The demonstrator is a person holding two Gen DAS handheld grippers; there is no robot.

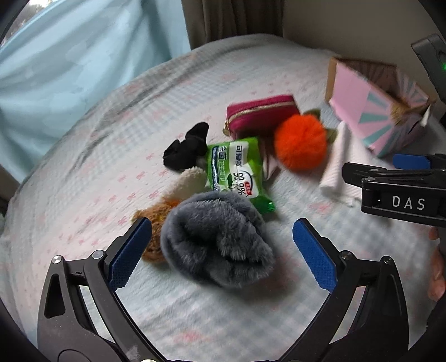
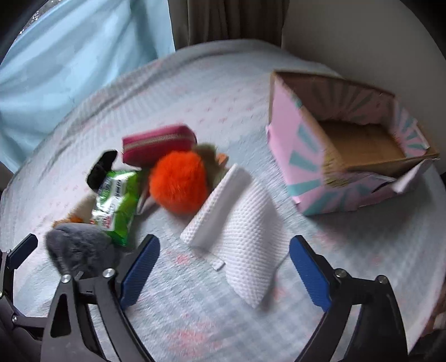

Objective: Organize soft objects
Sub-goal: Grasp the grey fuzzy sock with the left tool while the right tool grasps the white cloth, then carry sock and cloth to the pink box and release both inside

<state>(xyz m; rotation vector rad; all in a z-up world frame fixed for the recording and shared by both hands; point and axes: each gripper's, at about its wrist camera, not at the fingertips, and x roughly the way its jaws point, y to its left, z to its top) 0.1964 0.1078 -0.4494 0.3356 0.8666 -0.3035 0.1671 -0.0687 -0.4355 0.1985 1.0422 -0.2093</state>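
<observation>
Left wrist view, left to right: light blue curtain point(image 1: 69, 64) upper left, brown drape point(image 1: 237, 19) top centre; bedspread point(image 1: 83, 178) with pale check and pink marks fills the frame

Left gripper point(image 1: 223, 245) at the bottom, jaws wide apart, nothing clamped; grey fuzzy slipper-like item point(image 1: 217, 242) lies between the blue pads, touching neither. Brown plush toy point(image 1: 156, 217) pokes out just beside the left pad, partly under the grey item

Centre pile: black cloth item point(image 1: 186, 150), then green wet-wipes pack point(image 1: 237, 170) touching the grey item's far edge, magenta zip pouch point(image 1: 259, 115) behind it, orange pom-pom point(image 1: 301, 142) just right of the pouch, leaning on it

White textured cloth point(image 1: 337, 170) right of the pom-pom. Pink and teal cardboard box point(image 1: 370, 111) upper right, near the wall, open top

Right gripper body shows at the right edge of this view, with a bit of a hand point(image 1: 437, 267) below it

Right wrist view: right gripper point(image 2: 224, 267) at the bottom, jaws apart, not clamped on anything; near corner of the white cloth sits between the pads, contact not visible. Box at right looks empty, brown floor visible. Both views motion-blurred
</observation>
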